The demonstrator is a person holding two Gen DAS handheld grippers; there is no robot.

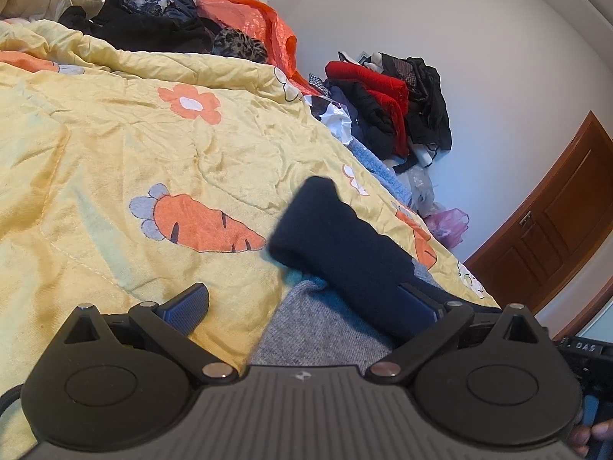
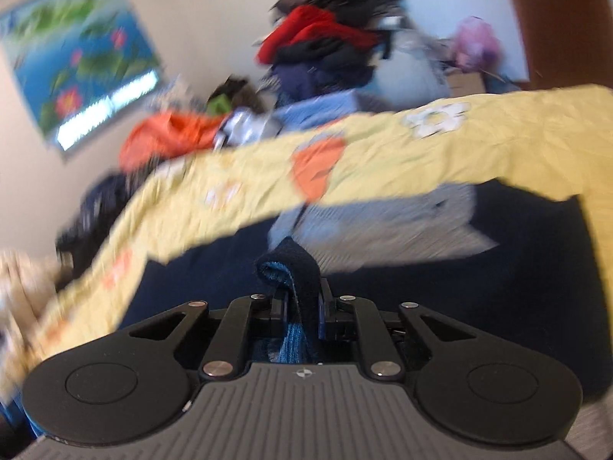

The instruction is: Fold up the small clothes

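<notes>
Views differed: left wrist cam was sharp and showed a brown door (image 1: 551, 226) and a clothes pile (image 1: 387, 111) by the wall; right wrist cam was blurred and showed a lotus poster (image 2: 82, 57). Left gripper (image 1: 306, 306) was spread wide over the yellow quilt (image 1: 115, 134), w/ a navy garment (image 1: 337, 245) draped over its right finger and grey cloth (image 1: 318, 329) lying btwn the fingers. Right gripper (image 2: 302, 306) was pressed together, pinching a navy fold of the garment (image 2: 295, 268), w/ the rest spread on the quilt (image 2: 498, 134) just ahead.
</notes>
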